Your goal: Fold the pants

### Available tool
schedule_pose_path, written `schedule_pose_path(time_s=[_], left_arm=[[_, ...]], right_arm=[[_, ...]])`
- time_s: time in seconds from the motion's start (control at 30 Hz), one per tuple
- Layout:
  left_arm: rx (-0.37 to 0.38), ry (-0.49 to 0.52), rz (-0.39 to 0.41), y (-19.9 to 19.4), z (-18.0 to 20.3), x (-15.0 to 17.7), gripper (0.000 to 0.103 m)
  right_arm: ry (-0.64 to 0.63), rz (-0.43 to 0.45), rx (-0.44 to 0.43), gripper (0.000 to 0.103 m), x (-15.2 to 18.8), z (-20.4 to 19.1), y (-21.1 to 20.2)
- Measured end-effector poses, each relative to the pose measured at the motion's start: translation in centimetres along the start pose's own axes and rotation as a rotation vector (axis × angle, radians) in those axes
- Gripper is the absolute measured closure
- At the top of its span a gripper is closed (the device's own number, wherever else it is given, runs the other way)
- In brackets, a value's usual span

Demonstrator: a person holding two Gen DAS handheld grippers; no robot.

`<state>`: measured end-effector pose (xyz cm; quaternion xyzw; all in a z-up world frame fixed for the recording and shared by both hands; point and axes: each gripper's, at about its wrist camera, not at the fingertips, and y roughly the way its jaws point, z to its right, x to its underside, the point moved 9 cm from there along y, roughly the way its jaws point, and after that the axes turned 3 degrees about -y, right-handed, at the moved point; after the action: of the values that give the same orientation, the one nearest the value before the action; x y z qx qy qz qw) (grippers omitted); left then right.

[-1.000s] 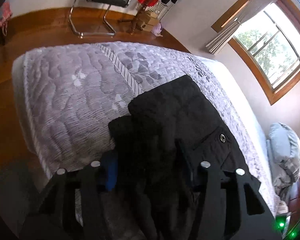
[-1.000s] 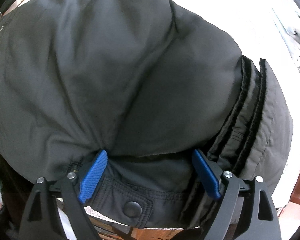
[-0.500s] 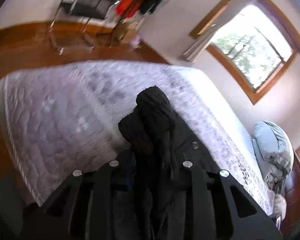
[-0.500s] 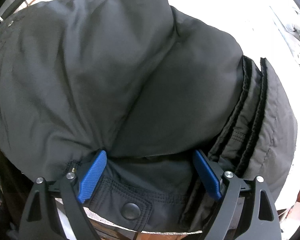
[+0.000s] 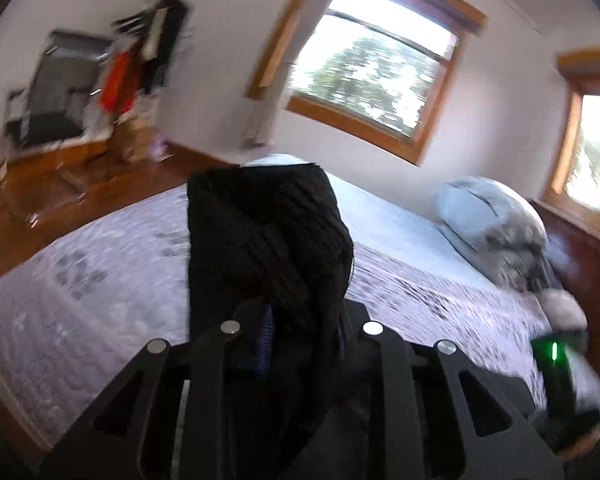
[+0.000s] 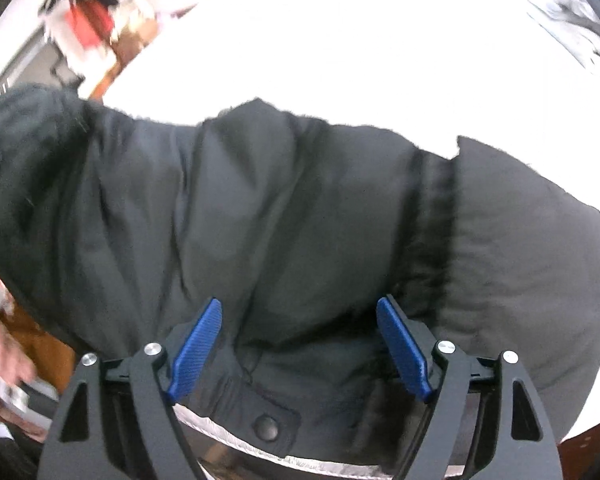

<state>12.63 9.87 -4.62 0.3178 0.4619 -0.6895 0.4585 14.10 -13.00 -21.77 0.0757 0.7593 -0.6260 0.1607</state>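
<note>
Black pants hang bunched from my left gripper, which is shut on a thick fold of them and holds it up above the quilted bed. In the right wrist view the same pants spread wide and padded over the bright white bed. My right gripper points steeply down at the waistband, where a snap button shows. Its blue pads stand wide apart and its jaws are closing, with fabric bulging between them.
A grey pillow or rolled duvet lies at the bed's far right. A chair and hanging clothes stand on the wooden floor at the back left. Windows fill the far wall. A person's hand shows at the left edge.
My left gripper closed on the pants, then rose and tipped up so the wall and windows came into view. The right gripper moved along with the pants and its pads drew slightly inward.
</note>
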Motion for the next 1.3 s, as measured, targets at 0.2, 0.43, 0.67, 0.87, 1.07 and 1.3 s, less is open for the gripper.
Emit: schedule_pose_path(time_s=[0.2, 0.43, 0.67, 0.87, 1.07, 1.3], left_arm=[[0.126, 0.226, -0.056, -0.2, 8.1, 3.7, 0.081], [0.244, 0.436, -0.217, 0.0, 14.7, 11.4, 0.077], [0.239, 0.39, -0.362, 2.1, 15.0, 14.2, 0.069], [0.199, 0.284, -0.557, 3.2, 15.1, 14.1, 0.021], [0.222, 0.123, -0.591, 1.8, 14.9, 11.3, 0.012], [0.029, 0.173, -0.524, 2.1, 9.9, 7.6, 0.011]], right_arm=[[0.115, 0.124, -0.038, 0.023, -0.2, 6.2, -4.7], [0.242, 0.175, -0.043, 0.023, 2.3, 12.7, -6.6], [0.335, 0.193, -0.101, 0.022, 2.5, 14.2, -5.3], [0.215, 0.153, 0.004, 0.021, 1.9, 13.3, -5.1], [0.047, 0.084, 0.203, 0.021, 1.7, 12.2, -4.7], [0.168, 0.114, -0.075, 0.013, 1.9, 11.1, -5.8]])
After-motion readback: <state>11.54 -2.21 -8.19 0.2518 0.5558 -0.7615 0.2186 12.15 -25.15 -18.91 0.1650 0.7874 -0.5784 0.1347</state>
